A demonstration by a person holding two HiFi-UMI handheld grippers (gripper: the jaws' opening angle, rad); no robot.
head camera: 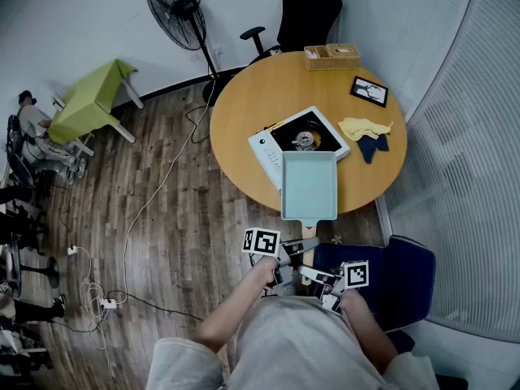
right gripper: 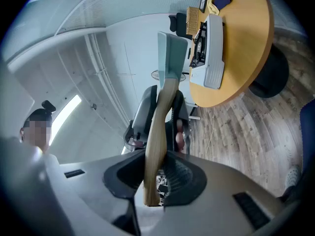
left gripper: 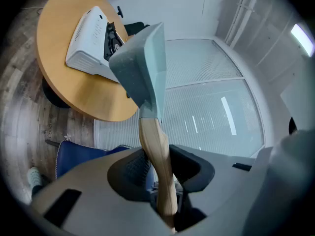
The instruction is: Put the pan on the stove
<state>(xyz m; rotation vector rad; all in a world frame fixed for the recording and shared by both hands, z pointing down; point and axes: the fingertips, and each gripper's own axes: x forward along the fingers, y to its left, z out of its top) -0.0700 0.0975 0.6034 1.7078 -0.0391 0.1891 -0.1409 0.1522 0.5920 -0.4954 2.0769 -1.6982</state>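
A pale blue square pan (head camera: 309, 185) hangs level over the near edge of the round wooden table (head camera: 244, 112), partly above the white stove (head camera: 299, 139) with its black top. Its wooden handle (head camera: 307, 232) runs back toward me. My left gripper (head camera: 291, 254) and right gripper (head camera: 318, 279) are both shut on that handle, the left one further forward. In the left gripper view the handle (left gripper: 157, 156) passes between the jaws of the left gripper (left gripper: 160, 168) up to the pan (left gripper: 142, 68). In the right gripper view the handle (right gripper: 156, 141) is clamped in the right gripper (right gripper: 155, 173).
On the table's far side lie a wicker basket (head camera: 331, 57), a small picture frame (head camera: 369, 91), a yellow cloth (head camera: 364, 127) and a dark blue cloth (head camera: 372, 146). A blue chair (head camera: 398, 275) stands at my right. A fan (head camera: 175, 2), an office chair (head camera: 305, 15) and floor cables lie beyond.
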